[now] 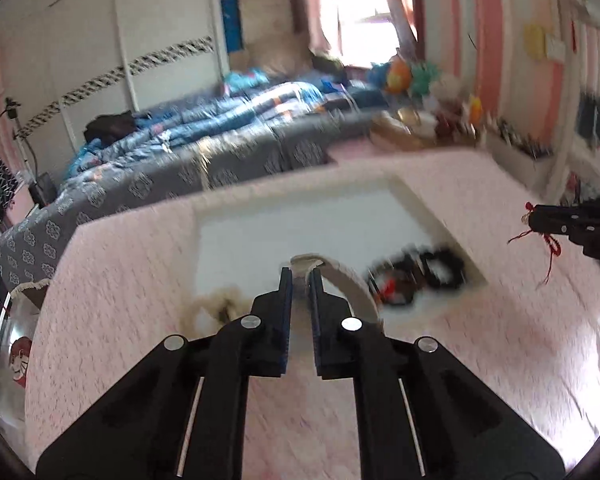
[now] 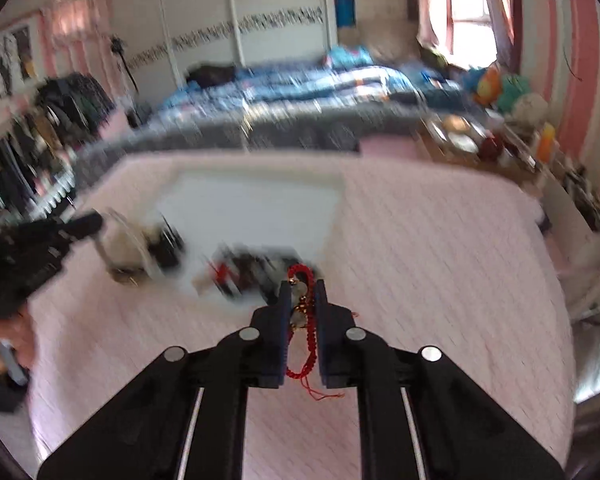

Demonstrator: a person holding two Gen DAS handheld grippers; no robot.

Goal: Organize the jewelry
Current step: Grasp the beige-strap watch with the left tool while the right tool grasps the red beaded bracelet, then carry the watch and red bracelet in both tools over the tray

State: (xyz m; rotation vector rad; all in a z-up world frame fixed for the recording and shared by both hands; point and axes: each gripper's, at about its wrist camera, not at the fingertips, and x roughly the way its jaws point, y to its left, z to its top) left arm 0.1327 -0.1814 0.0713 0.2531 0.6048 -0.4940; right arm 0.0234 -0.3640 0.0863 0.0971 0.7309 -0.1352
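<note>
Both grippers are loaded at this point, held up above the pink-covered table (image 1: 480, 320). The left gripper (image 1: 300, 280) is pinched shut on a cream-white bangle (image 1: 348, 280), which arcs from the fingertips off toward the lower right of the left wrist view. The right gripper (image 2: 302, 292) is clamped on a red braided cord bracelet (image 2: 302, 344) with some small beads or charms on it (too blurry to say which); it hangs straight down between the pads, long axis running along the fingers, loose tail threads dangling below.

What matters for the next move is the white tray (image 1: 300, 216). It sits ahead of and below both grippers, in the middle of the left view and the upper-left middle of the right view. The remaining pile of dark and red jewelry (image 1: 416, 276) is bunched in its near corner, just right of the left fingertips. My guess is the left hand is closer to the tray's empty part, so it'd probably set down first.
</note>
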